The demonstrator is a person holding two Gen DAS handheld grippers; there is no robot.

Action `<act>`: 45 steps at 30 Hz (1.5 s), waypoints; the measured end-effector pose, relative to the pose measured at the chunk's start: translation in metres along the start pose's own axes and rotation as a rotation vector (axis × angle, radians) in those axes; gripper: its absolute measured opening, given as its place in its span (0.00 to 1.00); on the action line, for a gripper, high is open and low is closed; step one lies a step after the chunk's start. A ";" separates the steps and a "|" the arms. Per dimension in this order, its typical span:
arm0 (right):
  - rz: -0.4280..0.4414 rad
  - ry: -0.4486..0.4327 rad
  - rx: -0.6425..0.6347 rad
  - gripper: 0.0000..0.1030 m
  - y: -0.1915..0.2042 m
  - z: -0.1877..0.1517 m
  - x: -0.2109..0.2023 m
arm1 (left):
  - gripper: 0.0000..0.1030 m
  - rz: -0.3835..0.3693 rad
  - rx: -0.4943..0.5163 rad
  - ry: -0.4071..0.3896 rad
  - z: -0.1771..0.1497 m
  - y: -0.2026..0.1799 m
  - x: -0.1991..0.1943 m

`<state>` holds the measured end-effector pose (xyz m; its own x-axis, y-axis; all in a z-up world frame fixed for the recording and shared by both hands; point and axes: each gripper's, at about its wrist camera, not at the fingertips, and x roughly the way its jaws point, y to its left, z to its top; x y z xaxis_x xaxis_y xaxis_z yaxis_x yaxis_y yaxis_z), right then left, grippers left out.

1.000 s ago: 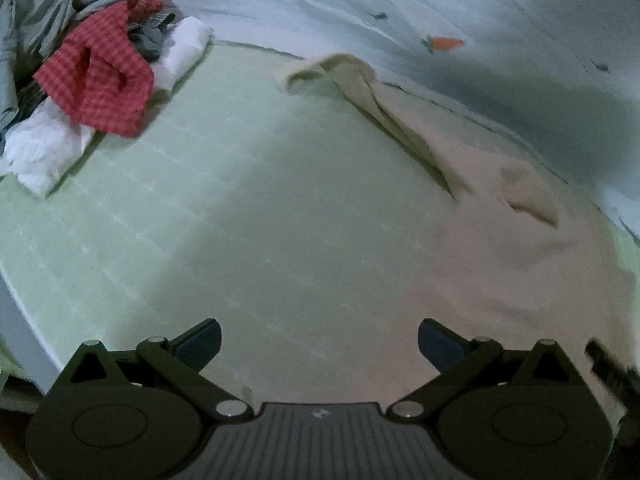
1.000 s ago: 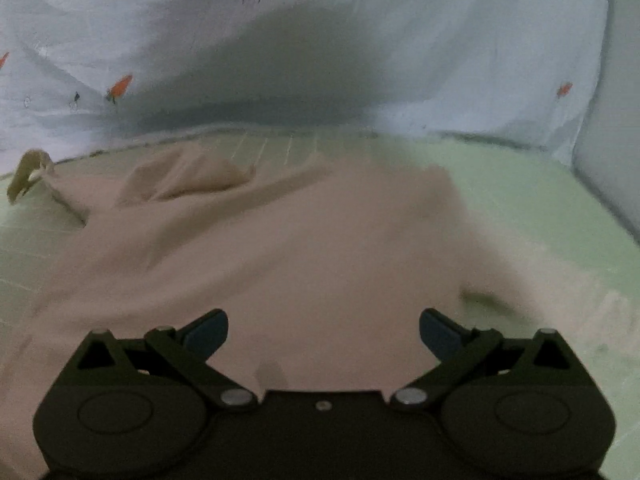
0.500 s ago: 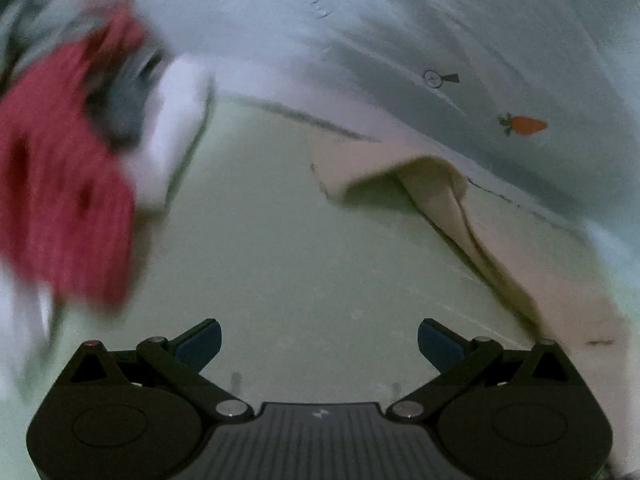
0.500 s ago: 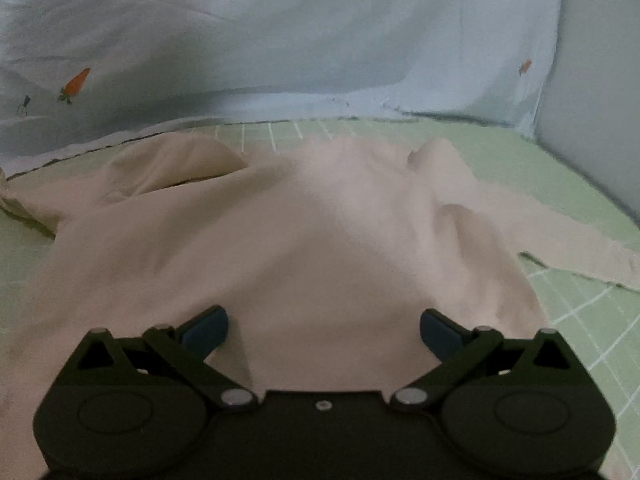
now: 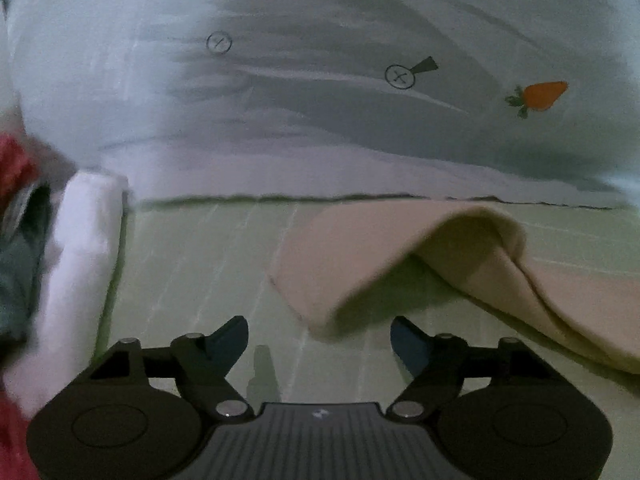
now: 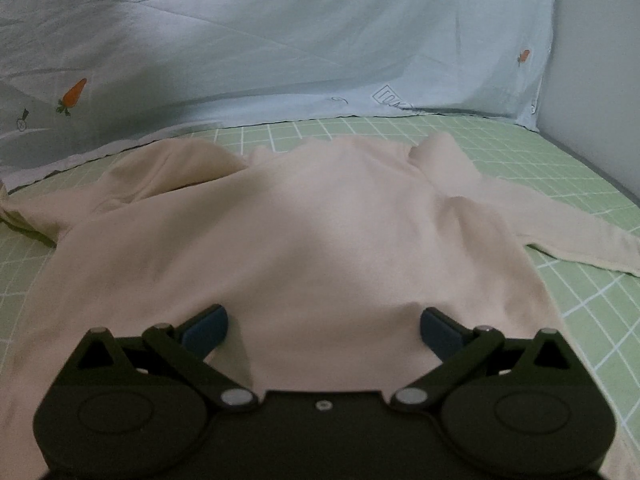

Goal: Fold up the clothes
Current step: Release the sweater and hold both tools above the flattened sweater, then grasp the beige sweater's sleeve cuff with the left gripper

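A beige long-sleeved top [image 6: 320, 240] lies spread on the green checked sheet [image 6: 580, 300], body toward me, one sleeve [image 6: 560, 236] stretched flat to the right. Its other sleeve [image 5: 380, 260] shows in the left wrist view, arched up off the sheet with the cuff end close ahead. My left gripper [image 5: 319, 336] is open and empty, just short of that cuff. My right gripper [image 6: 323, 326] is open and empty, low over the lower part of the top's body.
A pale blue quilt with carrot prints [image 6: 280, 48] rises along the back [image 5: 360, 100]. A pile of other clothes, white [image 5: 80, 260], red [image 5: 16, 160] and dark green, lies at the left. A grey wall [image 6: 600, 60] stands at the right.
My left gripper has moved forward and down toward the arched sleeve cuff, and its jaws have narrowed a little. My right gripper has moved closer over the top's body.
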<state>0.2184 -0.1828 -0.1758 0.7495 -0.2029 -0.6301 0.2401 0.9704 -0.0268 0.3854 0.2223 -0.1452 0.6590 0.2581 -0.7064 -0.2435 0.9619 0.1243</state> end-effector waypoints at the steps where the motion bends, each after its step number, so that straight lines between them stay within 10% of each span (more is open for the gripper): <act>1: 0.000 0.000 0.000 1.00 0.000 0.000 0.000 | 0.69 0.006 0.000 -0.005 0.002 0.000 0.004; 4: 0.002 0.000 0.002 1.00 0.000 0.001 0.001 | 0.30 0.015 -0.015 -0.005 0.010 0.002 0.016; 5: 0.004 0.000 0.002 1.00 -0.001 0.001 0.001 | 0.03 0.018 -0.042 0.013 0.011 0.005 0.019; 18: 0.011 -0.001 0.006 1.00 -0.002 0.001 0.000 | 0.03 0.198 -0.054 -0.040 -0.033 0.047 -0.093; 28: 0.013 -0.001 0.013 1.00 -0.002 0.001 0.000 | 0.07 0.187 0.011 0.097 -0.128 0.040 -0.165; 35: 0.014 -0.001 0.016 1.00 -0.001 0.002 0.001 | 0.18 0.049 -0.152 0.232 -0.165 0.054 -0.179; 45: 0.016 -0.001 0.016 1.00 -0.002 0.002 0.001 | 0.48 -0.130 -0.603 0.178 -0.165 0.117 -0.179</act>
<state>0.2199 -0.1851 -0.1753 0.7541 -0.1876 -0.6294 0.2379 0.9713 -0.0045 0.1212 0.2734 -0.1193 0.5942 0.0740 -0.8009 -0.5616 0.7511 -0.3472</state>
